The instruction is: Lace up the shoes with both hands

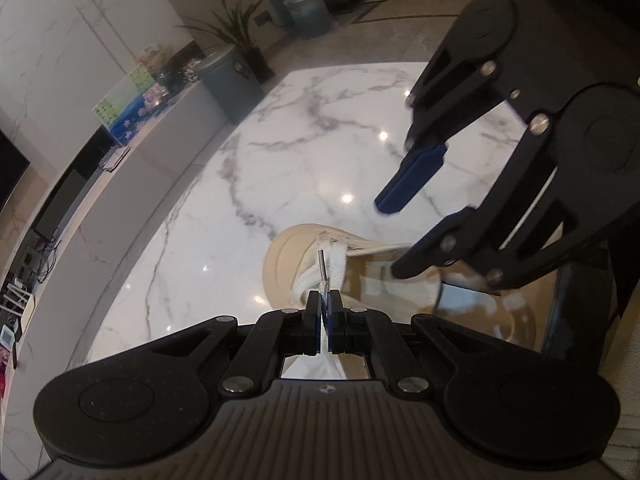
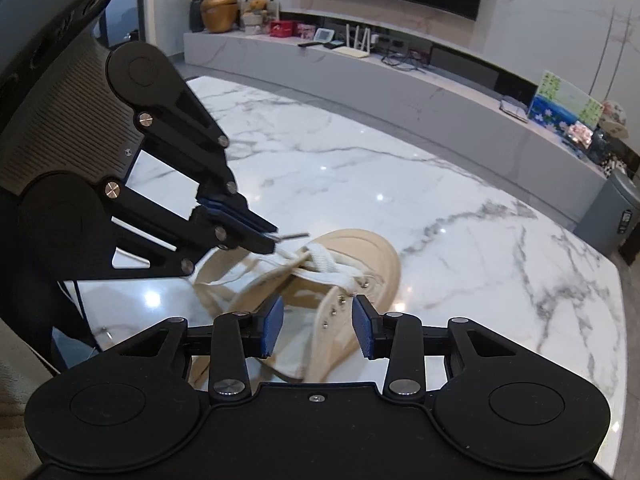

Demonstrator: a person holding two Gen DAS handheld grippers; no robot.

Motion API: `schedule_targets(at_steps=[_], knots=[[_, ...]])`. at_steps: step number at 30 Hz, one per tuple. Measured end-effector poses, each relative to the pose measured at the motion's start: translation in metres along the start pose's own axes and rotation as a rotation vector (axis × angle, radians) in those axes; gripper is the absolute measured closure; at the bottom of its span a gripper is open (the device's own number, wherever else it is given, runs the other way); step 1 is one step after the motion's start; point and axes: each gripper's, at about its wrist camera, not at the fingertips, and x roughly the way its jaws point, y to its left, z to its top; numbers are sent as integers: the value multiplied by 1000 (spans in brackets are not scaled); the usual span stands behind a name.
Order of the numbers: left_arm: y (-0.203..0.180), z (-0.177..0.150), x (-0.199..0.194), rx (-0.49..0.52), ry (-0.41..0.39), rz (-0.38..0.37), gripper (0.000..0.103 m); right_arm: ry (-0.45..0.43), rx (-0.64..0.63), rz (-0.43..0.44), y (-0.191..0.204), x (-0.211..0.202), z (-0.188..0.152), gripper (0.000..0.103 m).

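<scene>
So up close, the left claw (image 1: 324, 304) is clamped tight on the flat white shoelace (image 1: 334, 264), right behind its metal aglet tip (image 1: 321, 266), which pokes out past the blue pads toward the toe. Just beyond it the beige canvas high-top shoe (image 2: 352, 272) lies on the white marble counter (image 2: 460, 216). The right claw (image 2: 318, 330) hangs over the shoe's eyelet side with its pads spread wide, gripping nothing. Further back there's a grey curved TV console (image 2: 400, 76).

Wrist views — close, shared shoe (image 1: 316, 264)
</scene>
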Motion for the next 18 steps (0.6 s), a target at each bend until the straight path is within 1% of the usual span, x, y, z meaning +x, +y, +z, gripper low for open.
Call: schedule_targets(at_steps=[2,4,6,8,10,16,18], knots=[[-2,3,0,8,-4,-7,101,5,5,-3,0,2,0,87],[-3,6,-1,9,-9,-13,101,11,9,-5,0,4,-1,95],[-4,11,-2,3,-21,-27,101,16,14,-8,0,7,-1,96],[-6,18,0,-3,-33,-54,101,22,18,-11,0,9,-2,98],[-8,20,3,1,-31,-62,101,23,30,-13,-2,10,-3,100],[-11,19,26,19,50,-55,101,26,67,-34,-7,9,-8,100],[-12,18,32,43,74,-47,101,25,86,-38,-12,10,-10,100]])
